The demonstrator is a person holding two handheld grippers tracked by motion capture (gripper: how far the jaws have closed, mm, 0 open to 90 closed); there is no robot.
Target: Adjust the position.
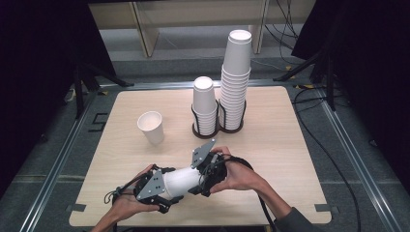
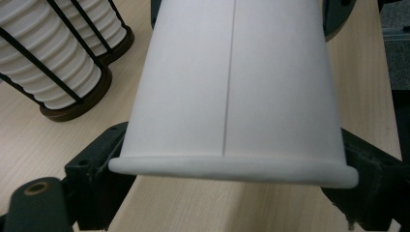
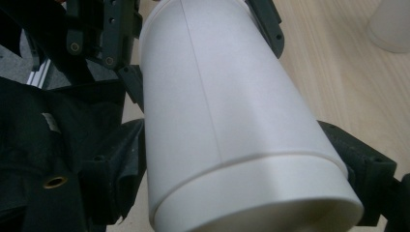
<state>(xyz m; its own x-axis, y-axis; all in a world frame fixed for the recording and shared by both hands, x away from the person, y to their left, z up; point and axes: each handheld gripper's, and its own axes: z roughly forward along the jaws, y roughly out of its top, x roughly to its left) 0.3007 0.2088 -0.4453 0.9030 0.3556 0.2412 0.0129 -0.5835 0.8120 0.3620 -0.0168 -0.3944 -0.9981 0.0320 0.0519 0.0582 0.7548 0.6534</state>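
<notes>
While both jaws grip my paper cup (image 1: 181, 180) lower centre, pale wood worktop (image 1: 270, 145) sits w/ dark room around.

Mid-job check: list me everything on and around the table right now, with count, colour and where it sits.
Held paper cup: appears to be two nested, white, lying level between both grippers above the table's near edge; a second wall shows at its narrow end in the right gripper view.
Loose paper cup: one, white, upright, mouth up, left of the holders.
Short cup stack: one, white, upside down in the left holder.
Tall cup stack: one, white, upside down in the right holder.
Holders: two, dark wire on round bases, side by side at table centre.
Table: one, light wood.
Cables: several, black, on the floor at right.
Left gripper: black, fingers at the cup's rim end.
Right gripper: black, fingers at its narrow end.
</notes>
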